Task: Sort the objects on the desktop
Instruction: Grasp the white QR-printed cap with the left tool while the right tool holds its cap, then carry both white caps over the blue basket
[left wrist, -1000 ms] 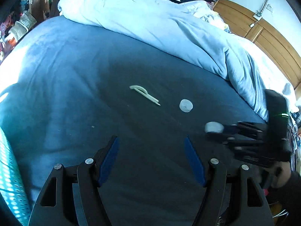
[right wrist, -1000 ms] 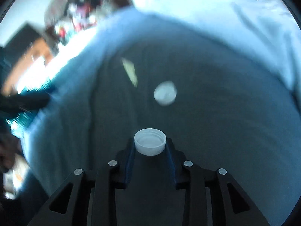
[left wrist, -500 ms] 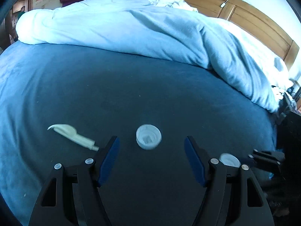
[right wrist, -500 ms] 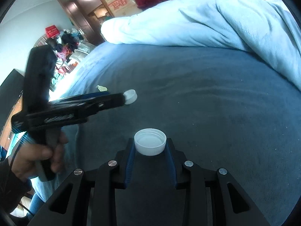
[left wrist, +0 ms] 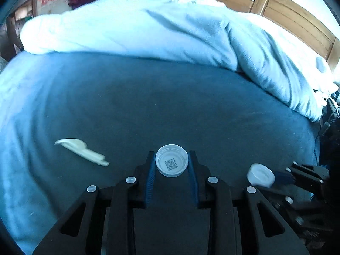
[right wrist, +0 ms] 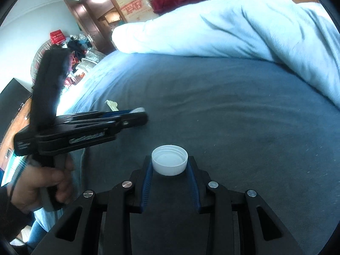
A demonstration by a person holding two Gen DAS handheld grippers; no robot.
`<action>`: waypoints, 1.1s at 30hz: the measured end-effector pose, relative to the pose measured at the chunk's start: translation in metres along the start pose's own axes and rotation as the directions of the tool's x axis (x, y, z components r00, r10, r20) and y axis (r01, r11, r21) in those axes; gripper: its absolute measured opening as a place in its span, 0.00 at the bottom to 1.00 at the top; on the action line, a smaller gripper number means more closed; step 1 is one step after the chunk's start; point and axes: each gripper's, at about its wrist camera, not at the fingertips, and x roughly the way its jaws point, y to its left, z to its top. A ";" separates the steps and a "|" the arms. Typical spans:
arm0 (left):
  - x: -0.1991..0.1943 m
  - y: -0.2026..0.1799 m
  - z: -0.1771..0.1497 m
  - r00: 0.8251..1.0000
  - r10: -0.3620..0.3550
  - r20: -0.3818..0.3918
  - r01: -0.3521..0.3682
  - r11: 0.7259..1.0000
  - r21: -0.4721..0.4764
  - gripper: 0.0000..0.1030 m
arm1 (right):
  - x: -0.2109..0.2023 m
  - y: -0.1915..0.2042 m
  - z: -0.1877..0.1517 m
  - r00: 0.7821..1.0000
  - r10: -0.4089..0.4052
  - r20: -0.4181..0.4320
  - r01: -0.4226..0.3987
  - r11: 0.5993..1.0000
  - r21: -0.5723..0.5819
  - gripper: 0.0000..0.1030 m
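A white bottle cap [left wrist: 171, 160] with a printed code inside lies open side up on the dark blue bed sheet [left wrist: 170, 106]. My left gripper [left wrist: 171, 154] is closing on it, and its blue pads touch both sides of the cap. My right gripper [right wrist: 170, 159] is shut on a second white cap [right wrist: 170, 162], held open side up just above the sheet. That cap [left wrist: 261, 175] and the right gripper [left wrist: 273, 177] also show at the lower right of the left wrist view. A cream plastic pick [left wrist: 81, 151] lies left of the left gripper [right wrist: 142, 114].
A pale blue duvet [left wrist: 170, 31] is bunched along the far side of the bed, with a wooden headboard [left wrist: 286, 14] behind it. A hand [right wrist: 42, 182] holds the left gripper's handle. Cardboard boxes [right wrist: 136, 4] and piled clothes stand beyond the bed.
My left gripper moved over to the cap with the code and its jaws came in from wide open onto the cap. The right gripper kept its cap and settled beside the left one.
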 end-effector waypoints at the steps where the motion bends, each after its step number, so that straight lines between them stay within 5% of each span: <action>1: -0.015 -0.002 -0.001 1.000 0.011 0.019 -0.011 1.000 0.001 0.24 | -0.004 0.004 0.001 1.000 -0.017 0.008 0.017 1.000 -0.017 0.34; 6: -0.096 -0.011 -0.009 0.986 0.114 0.119 -0.116 0.993 0.003 0.24 | -0.029 0.026 0.004 0.995 -0.098 0.023 0.100 0.991 -0.085 0.34; 13: -0.198 0.009 -0.036 0.943 0.252 0.218 -0.228 0.965 -0.129 0.24 | -0.075 0.074 0.026 0.984 -0.143 0.104 0.161 0.970 -0.184 0.34; 20: -0.261 0.046 -0.062 0.896 0.368 0.249 -0.305 0.917 -0.257 0.24 | -0.106 0.132 0.046 0.981 -0.092 0.168 0.135 0.954 -0.266 0.34; 33: -0.304 0.113 -0.092 0.810 0.553 0.194 -0.440 0.793 -0.422 0.24 | -0.110 0.259 0.081 0.982 0.100 0.159 -0.024 0.907 -0.421 0.34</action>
